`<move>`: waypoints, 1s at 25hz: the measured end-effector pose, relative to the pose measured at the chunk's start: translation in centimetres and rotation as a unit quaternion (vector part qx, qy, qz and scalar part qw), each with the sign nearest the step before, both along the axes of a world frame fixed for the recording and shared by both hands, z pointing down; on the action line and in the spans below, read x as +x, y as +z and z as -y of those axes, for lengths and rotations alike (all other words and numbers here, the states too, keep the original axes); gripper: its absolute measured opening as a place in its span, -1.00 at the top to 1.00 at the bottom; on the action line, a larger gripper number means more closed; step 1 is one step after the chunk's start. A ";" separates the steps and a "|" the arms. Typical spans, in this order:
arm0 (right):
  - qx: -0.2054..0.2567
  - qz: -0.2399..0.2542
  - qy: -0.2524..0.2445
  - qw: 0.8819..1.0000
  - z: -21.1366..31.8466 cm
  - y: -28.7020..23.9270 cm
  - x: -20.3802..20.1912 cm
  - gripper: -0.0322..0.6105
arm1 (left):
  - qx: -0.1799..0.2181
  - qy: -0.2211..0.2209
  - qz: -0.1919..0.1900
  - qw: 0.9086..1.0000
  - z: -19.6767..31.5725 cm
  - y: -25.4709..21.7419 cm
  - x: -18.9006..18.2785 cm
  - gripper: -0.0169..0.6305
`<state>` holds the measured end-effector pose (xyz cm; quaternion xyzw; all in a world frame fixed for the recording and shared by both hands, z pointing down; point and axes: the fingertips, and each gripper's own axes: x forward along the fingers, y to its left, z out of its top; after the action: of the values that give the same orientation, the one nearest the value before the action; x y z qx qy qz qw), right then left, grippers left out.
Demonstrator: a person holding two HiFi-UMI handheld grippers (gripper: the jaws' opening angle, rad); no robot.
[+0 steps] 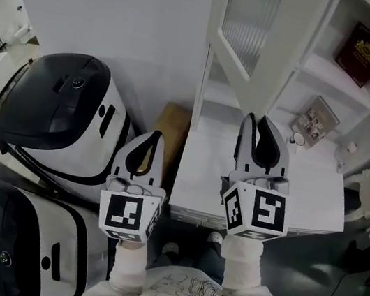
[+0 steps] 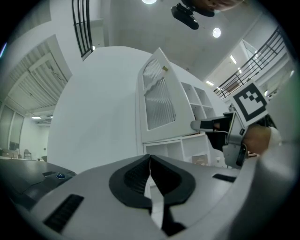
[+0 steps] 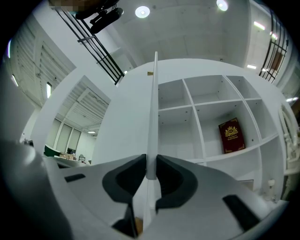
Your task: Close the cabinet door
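The cabinet door stands open, swung out from the white shelf cabinet toward the person.

**Pose**
- We find the right gripper held up ahead of the person's chest on a white-sleeved arm. Its marker cube faces the head camera and its jaws point at the door's lower corner.
- In the right gripper view, the right gripper has its two dark pads pressed against either face of the cabinet door. We see the door edge-on as a thin white strip, with its bottom end between the pads.
- The left gripper is lower and further left, beside a white-and-black machine. It is apart from both door and cabinet.
- In the left gripper view, the left gripper has its jaws meeting at the tips with nothing between them.

**Hidden or unclear**
- In the head view the right gripper's own body covers the point of contact.
- The door's top is cut off by the upper edge of that view.
- We cannot make out the hinge side.
- Both hands lie under the marker cubes in the head view, so only sleeves show.
- In the left gripper view the door shows its ribbed pane, and the right gripper appears at the right, partly covered by the left gripper's body.
- A red book stands in an upper compartment.
- A second machine is cut off at the lower left.
- We cannot tell what either machine is.
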<state>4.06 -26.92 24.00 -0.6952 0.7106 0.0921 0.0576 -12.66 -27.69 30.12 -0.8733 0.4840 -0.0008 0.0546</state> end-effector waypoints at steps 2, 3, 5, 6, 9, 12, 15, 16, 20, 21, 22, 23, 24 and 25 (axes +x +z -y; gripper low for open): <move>-0.005 0.004 -0.004 1.000 0.1 0.1 1.0 0.69 | 0.001 0.001 -0.001 1.000 0.3 -0.1 1.0 0.93; -0.007 0.006 -0.007 1.000 0.2 0.1 1.5 0.69 | 0.001 0.002 -0.002 1.000 0.4 -0.2 1.6 0.93; -0.009 0.007 -0.013 1.000 0.4 0.2 2.8 0.69 | 0.003 0.006 -0.003 1.000 0.7 -0.3 3.0 0.93; -0.010 0.007 -0.016 1.000 0.5 0.2 3.3 0.69 | 0.004 0.009 -0.003 1.000 0.8 -0.4 3.8 0.93; -0.010 0.009 -0.029 0.999 0.9 0.3 4.8 0.68 | 0.005 0.016 -0.004 1.000 1.2 -0.5 5.9 0.93; -0.009 0.011 -0.046 0.999 1.3 0.3 6.1 0.68 | 0.006 0.022 -0.004 1.000 1.6 -0.5 7.8 0.93; -0.010 0.014 -0.062 0.998 1.8 0.3 7.4 0.68 | 0.006 0.023 -0.003 1.000 2.1 -0.4 9.4 0.93; -0.010 0.015 -0.066 0.998 2.0 0.3 7.9 0.68 | 0.005 0.023 -0.002 1.000 2.3 -0.4 9.9 0.93; -0.009 0.019 -0.076 0.997 2.7 0.3 9.7 0.68 | 0.004 0.025 0.002 1.000 3.1 -0.3 11.8 0.93; -0.009 0.019 -0.079 0.997 3.0 0.3 10.1 0.67 | 0.004 0.025 0.003 1.000 3.3 -0.3 12.2 0.93; -0.009 0.019 -0.083 0.996 3.2 0.4 10.5 0.67 | 0.005 0.024 0.004 1.000 3.5 -0.3 12.6 0.93; -0.010 0.019 -0.088 0.996 3.4 0.4 10.8 0.67 | 0.005 0.024 0.005 1.000 3.7 -0.2 13.0 0.93; -0.012 0.019 -0.093 0.995 3.6 0.4 11.2 0.67 | 0.005 0.024 0.007 1.000 3.9 -0.1 13.5 0.93; -0.013 0.019 -0.099 0.995 3.8 0.5 11.5 0.67 | 0.005 0.024 0.007 1.000 4.2 -0.1 13.9 0.93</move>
<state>15.60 -30.74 24.48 -0.6241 0.7756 0.0637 0.0705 1.28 -31.88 30.04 -0.8843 0.4627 -0.0036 0.0625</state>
